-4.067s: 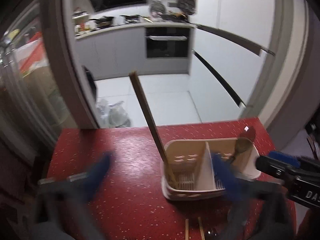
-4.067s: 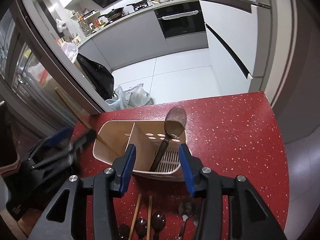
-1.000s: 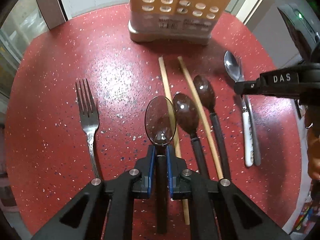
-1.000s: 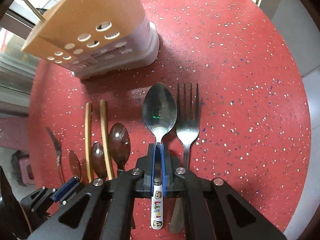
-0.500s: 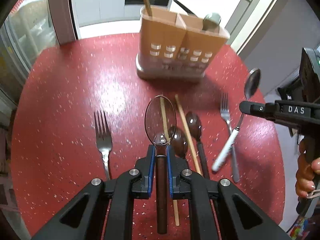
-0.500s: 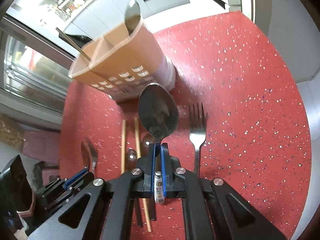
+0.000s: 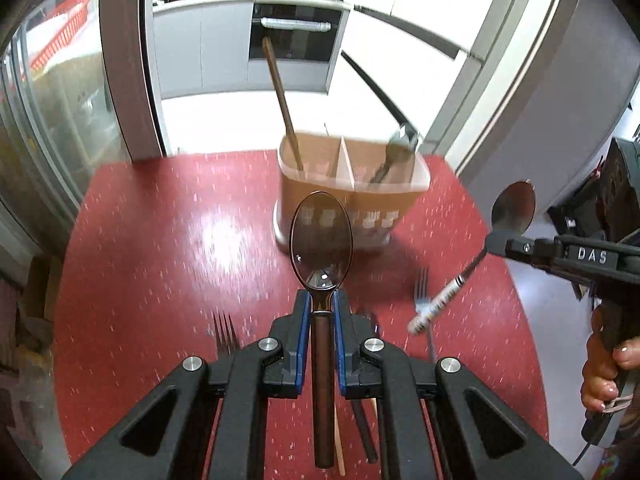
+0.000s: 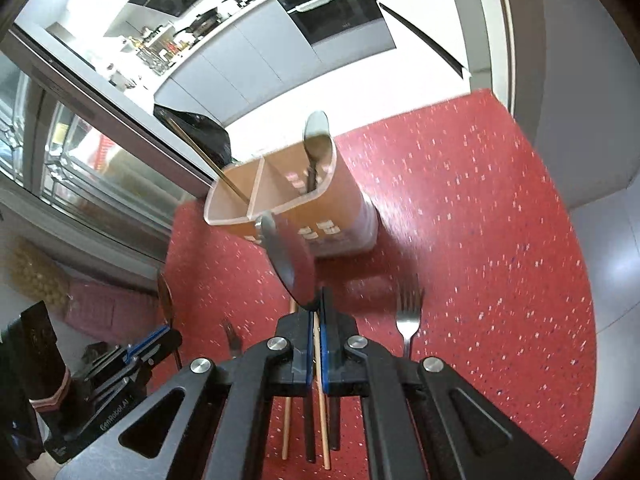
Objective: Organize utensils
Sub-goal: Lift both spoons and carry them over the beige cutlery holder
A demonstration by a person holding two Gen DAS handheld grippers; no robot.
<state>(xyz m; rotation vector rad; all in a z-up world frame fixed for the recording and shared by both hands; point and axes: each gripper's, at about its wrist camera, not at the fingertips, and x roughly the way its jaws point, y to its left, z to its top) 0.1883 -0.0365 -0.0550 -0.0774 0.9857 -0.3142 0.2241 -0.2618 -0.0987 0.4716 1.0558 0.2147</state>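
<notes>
**Two spoons lifted toward the divided holder**

Above a red speckled desk, the left hand-held gripper pinches a dark brown translucent plastic spoon at the neck, bowl pointing at the tan two-compartment utensil holder standing near the desk's far edge. The right hand-held gripper is pressed together on a steel spoon with a white printed handle, held clear of the desk beside the holder. A wooden chopstick leans in the holder's left compartment, a dark spoon in its right. Two steel forks, chopsticks and dark-handled spoons lie waiting below.

The steel spoon sits skewed in its grip and could twist free; both spoons arriving together might clash or tip the holder. "DAS" is legible on the right gripper, "GenRobot.AI" on the left.
</notes>
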